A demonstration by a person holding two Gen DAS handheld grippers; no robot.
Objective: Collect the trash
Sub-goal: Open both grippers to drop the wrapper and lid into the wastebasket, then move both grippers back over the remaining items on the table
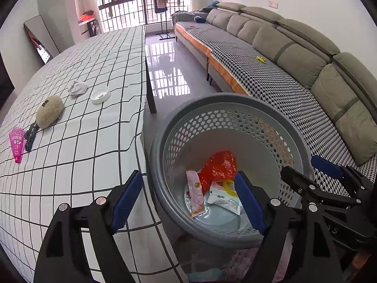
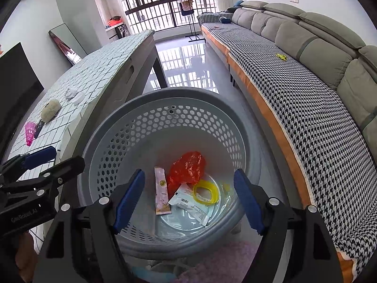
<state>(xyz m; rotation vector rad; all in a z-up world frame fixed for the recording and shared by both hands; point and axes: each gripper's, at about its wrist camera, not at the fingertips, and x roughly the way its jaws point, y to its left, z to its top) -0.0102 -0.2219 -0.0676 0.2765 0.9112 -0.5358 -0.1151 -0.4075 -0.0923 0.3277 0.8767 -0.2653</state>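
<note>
The left gripper (image 1: 188,198) and the right gripper (image 2: 188,198) both hang over the grey perforated basket (image 2: 169,99), each with its blue-padded fingers (image 2: 128,198) spread wide apart and nothing between them. In the left wrist view the left pair straddles the basket's near-left rim, one finger over the worktop (image 1: 94,127), the other over the basket's inside. The right pair sits fully above the basket's opening.

The collected trash lies on the basket's floor, below and well apart from the fingers: a crumpled red plastic bag (image 2: 187,167), a pink sachet (image 2: 161,192) just left of it, a white packet (image 2: 190,200) with a barcode, and a yellow ring (image 2: 206,191).

On the checked cloth of the worktop, beside the basket, rest a crumpled white tissue (image 1: 77,87), a white lid (image 1: 100,94), a beige fuzzy pouch (image 1: 49,111), and a pink shuttlecock (image 1: 17,143).

A long grey sofa (image 1: 306,54) with a houndstooth cover runs along the right wall; the glossy floor reflects the barred window.
</note>
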